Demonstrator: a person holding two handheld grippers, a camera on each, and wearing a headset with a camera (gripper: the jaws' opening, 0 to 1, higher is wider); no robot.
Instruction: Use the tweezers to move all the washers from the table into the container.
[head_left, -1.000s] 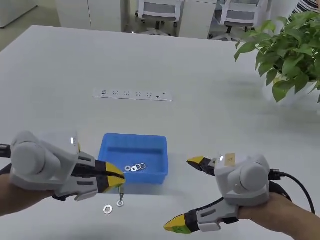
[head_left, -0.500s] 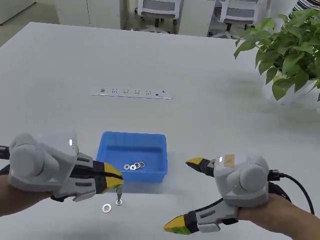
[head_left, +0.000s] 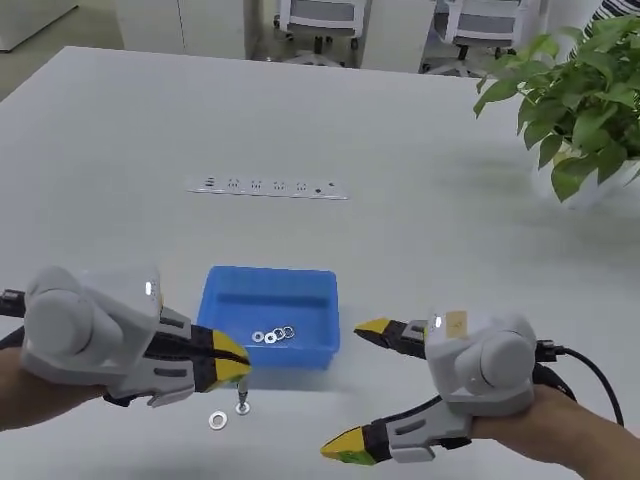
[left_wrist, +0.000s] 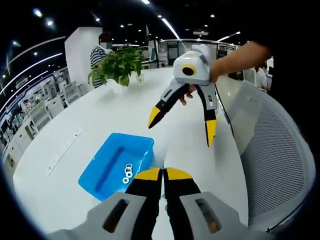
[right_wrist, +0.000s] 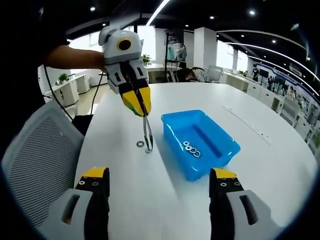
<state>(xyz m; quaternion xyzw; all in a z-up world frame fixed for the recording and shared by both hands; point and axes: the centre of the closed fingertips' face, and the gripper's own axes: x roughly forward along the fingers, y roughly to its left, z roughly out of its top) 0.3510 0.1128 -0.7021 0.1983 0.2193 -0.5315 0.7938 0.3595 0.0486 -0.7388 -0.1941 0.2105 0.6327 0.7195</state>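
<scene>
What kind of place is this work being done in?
Most likely an open-plan office. The work is on a large white table with a power strip lying on it, swivel office chairs stand at its far side, and a potted plant sits on it.

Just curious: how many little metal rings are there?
6 washers: four clustered in the blue container, one loose on the table, one at the tweezers' tip. Overlaps may hide more.

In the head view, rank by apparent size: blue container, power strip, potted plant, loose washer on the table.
1. potted plant, though cropped by the frame.
2. blue container.
3. power strip, about as long but thin, and farther away.
4. washer.
</scene>
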